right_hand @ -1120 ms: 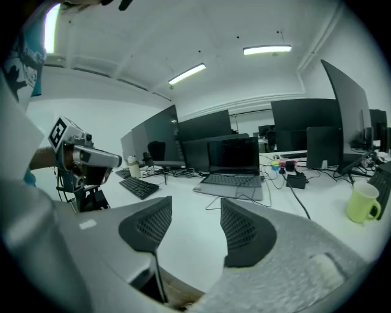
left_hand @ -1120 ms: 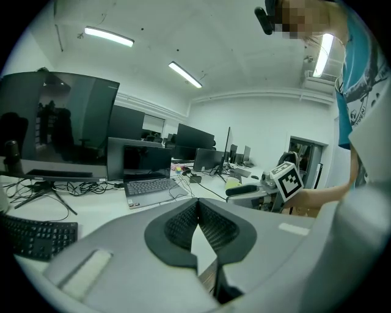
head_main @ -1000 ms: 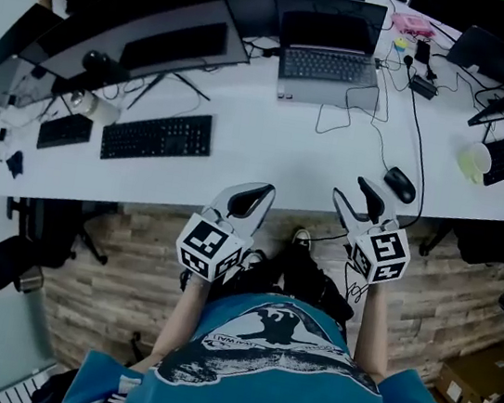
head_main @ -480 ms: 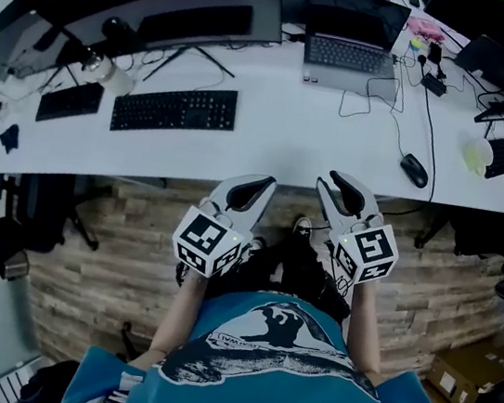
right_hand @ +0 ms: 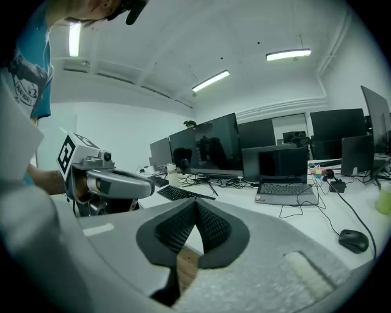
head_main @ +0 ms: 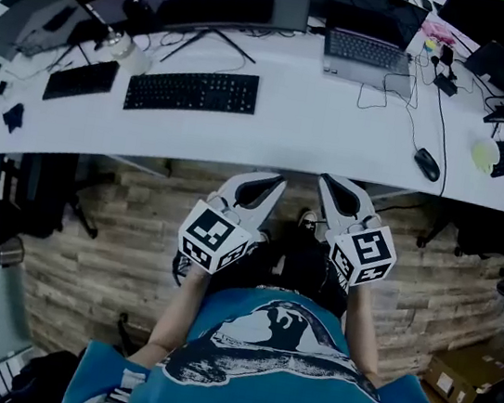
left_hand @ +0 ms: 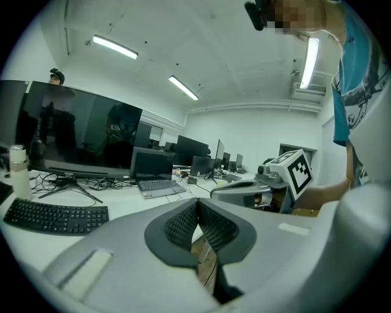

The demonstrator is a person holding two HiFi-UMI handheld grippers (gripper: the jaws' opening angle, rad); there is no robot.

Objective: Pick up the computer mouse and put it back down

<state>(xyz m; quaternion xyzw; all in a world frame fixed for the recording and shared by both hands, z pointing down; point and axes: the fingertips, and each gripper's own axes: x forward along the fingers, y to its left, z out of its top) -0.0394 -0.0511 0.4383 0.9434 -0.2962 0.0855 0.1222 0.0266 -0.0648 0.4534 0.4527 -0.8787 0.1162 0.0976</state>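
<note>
Computer mouse (head_main: 426, 164), dark, smooth and oval with a low domed back, lying flat and right way up on the white desk (head_main: 337, 134). Placed right of the desk's middle and close to its front edge, long axis slanted to that edge. Thin dark cable leaving the far end and running across the desk toward its back. In the right gripper view, low at the right on the desk top, cable curving away behind.
</note>
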